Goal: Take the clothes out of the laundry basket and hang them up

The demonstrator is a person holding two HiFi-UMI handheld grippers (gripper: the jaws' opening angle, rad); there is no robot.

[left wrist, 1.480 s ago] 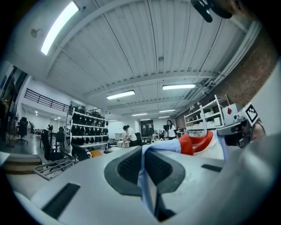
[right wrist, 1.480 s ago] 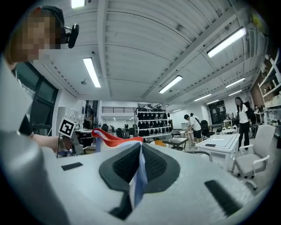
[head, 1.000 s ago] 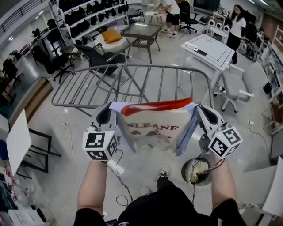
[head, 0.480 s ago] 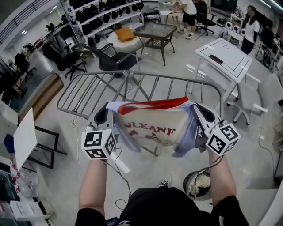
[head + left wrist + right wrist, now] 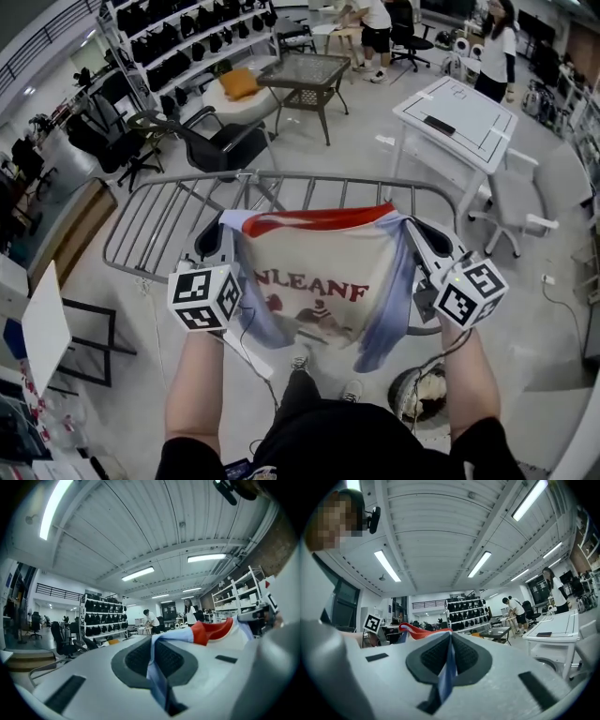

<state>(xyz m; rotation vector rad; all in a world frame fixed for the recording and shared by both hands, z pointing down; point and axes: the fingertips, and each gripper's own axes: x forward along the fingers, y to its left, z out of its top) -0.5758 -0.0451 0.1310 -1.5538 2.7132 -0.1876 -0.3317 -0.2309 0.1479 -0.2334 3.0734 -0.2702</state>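
Grey floor (image 5: 356,155) runs across a big open workshop, with shelving (image 5: 178,42) full of black bags along the far side and a metal drying rack (image 5: 159,220) standing in front of the person. A cream T-shirt (image 5: 319,272) with a red collar and red lettering hangs stretched between both hands, held up close to the rack and hiding part of its rails. The left hand-held gripper (image 5: 221,234) is clamped tight on pale blue cloth at one shoulder. The right hand-held gripper (image 5: 417,236) is pinched shut on the other shoulder, and both point level.
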